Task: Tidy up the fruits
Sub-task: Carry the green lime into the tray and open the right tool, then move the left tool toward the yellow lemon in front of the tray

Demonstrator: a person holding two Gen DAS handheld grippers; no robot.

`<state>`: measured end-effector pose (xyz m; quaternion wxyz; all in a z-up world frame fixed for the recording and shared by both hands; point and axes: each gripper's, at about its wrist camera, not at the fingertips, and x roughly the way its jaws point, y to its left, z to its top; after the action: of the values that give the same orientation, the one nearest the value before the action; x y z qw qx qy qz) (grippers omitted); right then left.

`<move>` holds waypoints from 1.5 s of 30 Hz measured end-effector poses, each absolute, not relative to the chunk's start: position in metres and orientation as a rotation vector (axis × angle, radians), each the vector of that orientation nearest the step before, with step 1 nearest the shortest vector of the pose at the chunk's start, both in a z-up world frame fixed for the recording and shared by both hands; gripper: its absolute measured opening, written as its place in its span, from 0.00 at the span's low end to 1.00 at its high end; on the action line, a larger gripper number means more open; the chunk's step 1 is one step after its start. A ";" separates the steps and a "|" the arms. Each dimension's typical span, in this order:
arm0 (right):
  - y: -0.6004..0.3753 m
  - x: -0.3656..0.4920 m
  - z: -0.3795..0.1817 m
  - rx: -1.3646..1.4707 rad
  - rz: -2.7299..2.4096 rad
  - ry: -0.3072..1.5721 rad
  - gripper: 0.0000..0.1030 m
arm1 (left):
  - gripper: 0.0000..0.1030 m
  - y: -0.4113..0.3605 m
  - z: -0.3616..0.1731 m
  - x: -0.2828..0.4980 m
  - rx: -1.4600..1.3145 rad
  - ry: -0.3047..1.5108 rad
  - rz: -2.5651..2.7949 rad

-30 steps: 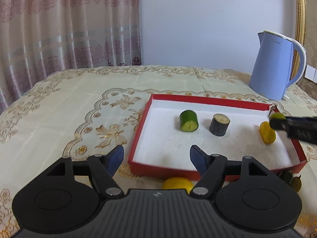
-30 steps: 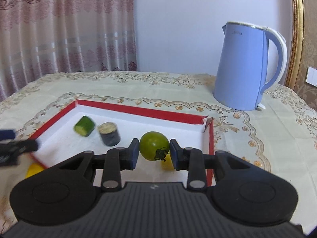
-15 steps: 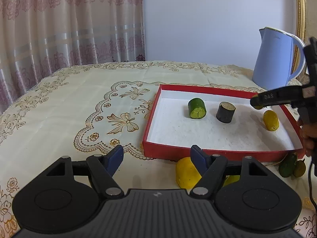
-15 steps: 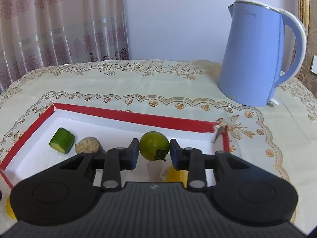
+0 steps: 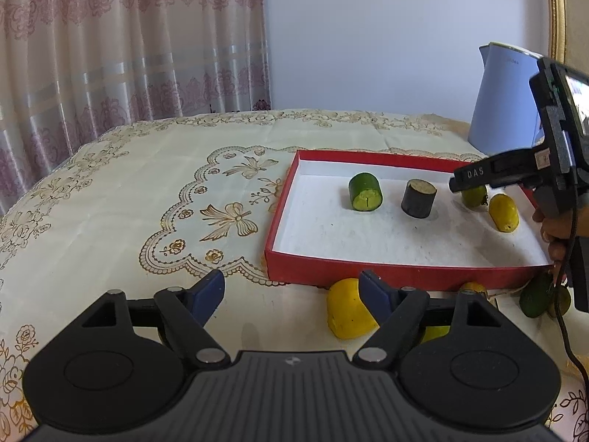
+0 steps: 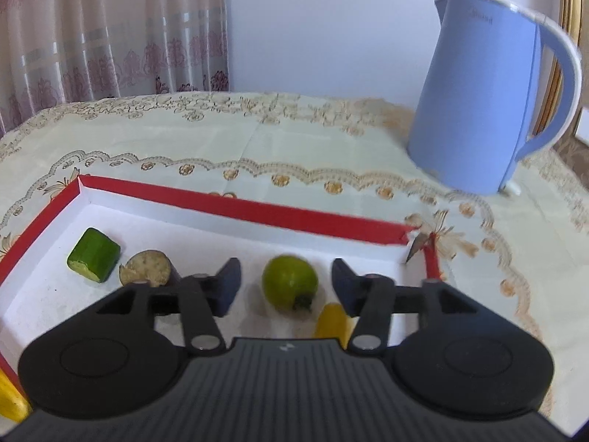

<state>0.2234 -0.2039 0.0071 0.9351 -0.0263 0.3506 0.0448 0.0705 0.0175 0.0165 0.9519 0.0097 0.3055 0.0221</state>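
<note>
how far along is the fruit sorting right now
Done: four pieces lie in the red box, including the green tomato just set down. In hand: nothing; the right gripper is opening around it, the left gripper opening empty. Left: yellow pieces and green ones outside.

- Table under a cream, gold-embroidered cloth [image 5: 154, 184].
- Red tray [image 5: 368, 276] ahead of the left tool, under the right one.
- Blue kettle [image 6: 489, 110] beyond the tray.
- Yellow fruit piece [image 5: 346, 309] and dark green fruits [image 5: 535, 300] just before the tray's near wall.
</note>
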 end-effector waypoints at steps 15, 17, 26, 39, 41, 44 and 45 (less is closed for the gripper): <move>-0.243 0.057 0.042 0.179 0.074 0.518 1.00 | 0.78 0.015 0.013 0.038 -0.031 0.555 -0.152; -0.252 0.036 0.030 0.237 0.048 0.514 1.00 | 0.78 0.007 0.012 0.031 0.023 0.526 -0.153; -0.261 0.016 -0.007 0.260 0.039 0.529 1.00 | 0.78 0.007 0.001 0.036 0.024 0.550 -0.092; -0.270 0.025 -0.019 0.348 0.079 0.594 1.00 | 0.77 -0.008 -0.004 0.073 0.084 0.597 -0.044; -0.272 0.026 -0.020 0.360 0.082 0.596 1.00 | 0.73 -0.013 -0.007 0.078 0.103 0.608 -0.041; -0.271 0.026 -0.021 0.355 0.090 0.593 1.00 | 0.59 -0.016 -0.012 0.085 0.106 0.641 -0.054; -0.270 0.026 -0.020 0.349 0.092 0.597 1.00 | 0.56 -0.017 -0.013 0.087 0.106 0.648 -0.055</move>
<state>0.0265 -0.2701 -0.0204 0.9398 0.1711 0.2924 0.0453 0.0872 -0.0166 -0.0129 0.9462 0.0520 0.3182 -0.0269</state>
